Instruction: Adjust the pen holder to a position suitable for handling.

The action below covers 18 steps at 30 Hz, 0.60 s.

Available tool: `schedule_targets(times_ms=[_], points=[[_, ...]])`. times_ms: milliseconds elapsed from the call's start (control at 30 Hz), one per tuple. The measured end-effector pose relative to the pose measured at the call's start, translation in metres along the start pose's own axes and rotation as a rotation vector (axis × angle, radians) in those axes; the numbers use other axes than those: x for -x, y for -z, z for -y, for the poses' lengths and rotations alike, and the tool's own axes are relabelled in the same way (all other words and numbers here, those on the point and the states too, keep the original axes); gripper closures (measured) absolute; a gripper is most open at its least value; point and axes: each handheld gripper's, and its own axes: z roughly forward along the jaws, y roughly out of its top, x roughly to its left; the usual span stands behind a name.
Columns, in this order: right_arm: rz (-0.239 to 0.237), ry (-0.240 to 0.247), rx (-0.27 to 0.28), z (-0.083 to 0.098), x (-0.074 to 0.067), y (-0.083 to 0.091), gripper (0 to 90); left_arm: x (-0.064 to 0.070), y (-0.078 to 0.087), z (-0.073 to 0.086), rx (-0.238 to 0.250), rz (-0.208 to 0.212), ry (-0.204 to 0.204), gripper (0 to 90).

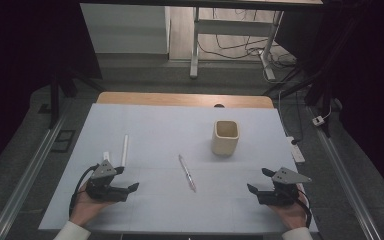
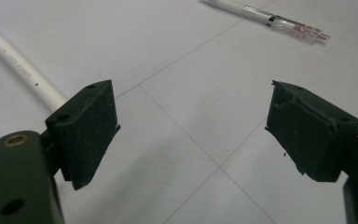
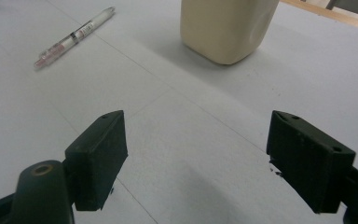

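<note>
White pen point(image 1: 125, 149) just beside left claw point(image 1: 128, 179).

pen point(image 1: 187, 173) lies between white tube point(image 1: 125, 150) and cup point(image 1: 225, 137) on table point(image 1: 155, 125)

Two claws are seen over the bench point(image 1: 150, 125), the left claw point(image 1: 128, 179) and the right claw point(image 1: 258, 180). Three pens are counted: one clear pen point(image 1: 187, 172) between the claws and two white pens point(image 1: 125, 149) just beyond the left claw. One beige cup point(image 1: 225, 137) stands beyond the right claw.
</note>
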Motion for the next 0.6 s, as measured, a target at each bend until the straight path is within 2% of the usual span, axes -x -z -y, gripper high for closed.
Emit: schedule_targets(times_ms=[200,600], points=[[0.000,0.021,-0.005,0.0001,-0.0023,-0.0012,20.0,0.0003,-0.0003,-0.0001,0.002,-0.002,-0.006,16.3],[-0.003,0.022,0.006,0.0003,-0.0040,-0.0031,20.7,0.0019,-0.0012,0.0005,0.007,0.004,-0.015,16.7]])
